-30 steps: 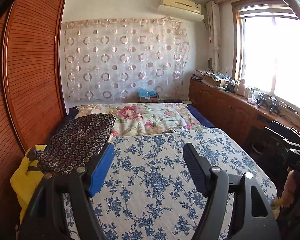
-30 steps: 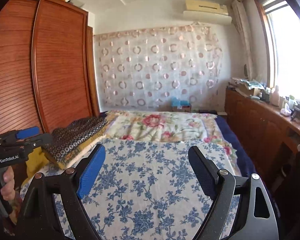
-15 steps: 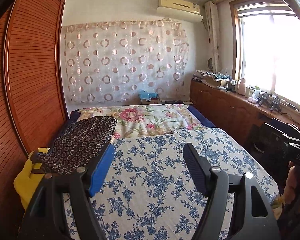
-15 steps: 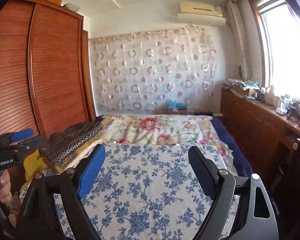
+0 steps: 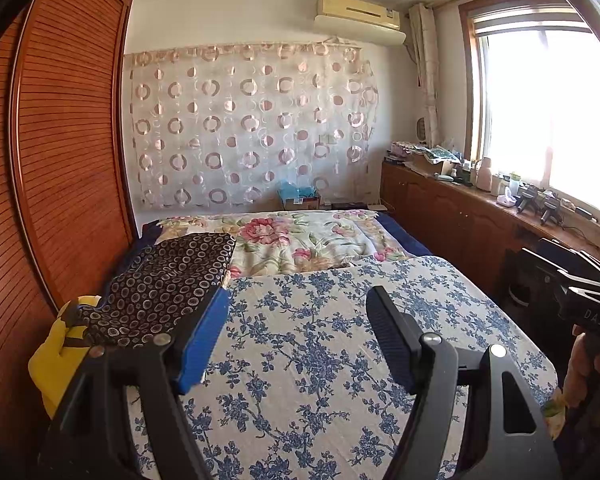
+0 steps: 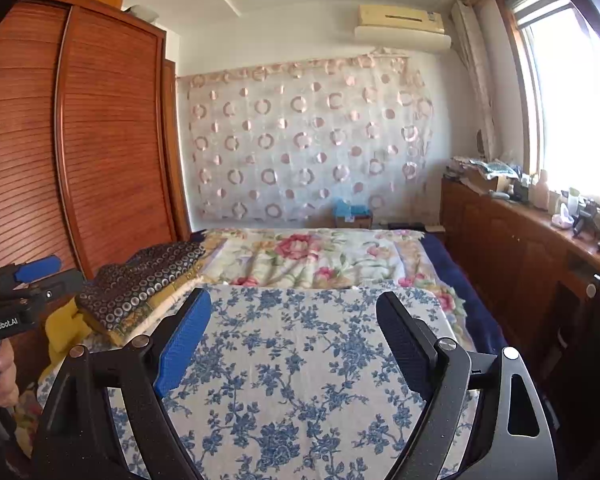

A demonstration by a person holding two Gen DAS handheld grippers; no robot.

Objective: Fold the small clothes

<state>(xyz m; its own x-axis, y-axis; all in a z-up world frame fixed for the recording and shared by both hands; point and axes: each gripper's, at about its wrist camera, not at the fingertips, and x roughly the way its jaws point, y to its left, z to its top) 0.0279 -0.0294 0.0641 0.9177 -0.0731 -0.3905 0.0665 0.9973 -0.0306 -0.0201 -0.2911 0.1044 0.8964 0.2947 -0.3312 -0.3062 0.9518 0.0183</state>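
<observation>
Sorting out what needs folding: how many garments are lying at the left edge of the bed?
2 visible: a dark garment with a ring pattern on the bed's left side, and a yellow garment partly under it by the wardrobe. More may be hidden beneath.

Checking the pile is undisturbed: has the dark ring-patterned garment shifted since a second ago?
No. The dark ring-patterned garment lies against the wardrobe side, as before.

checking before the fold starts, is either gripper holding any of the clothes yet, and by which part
Nothing is held. The left gripper and right gripper both hang open over the blue floral cloth; the dark ring-patterned garment lies untouched.
</observation>
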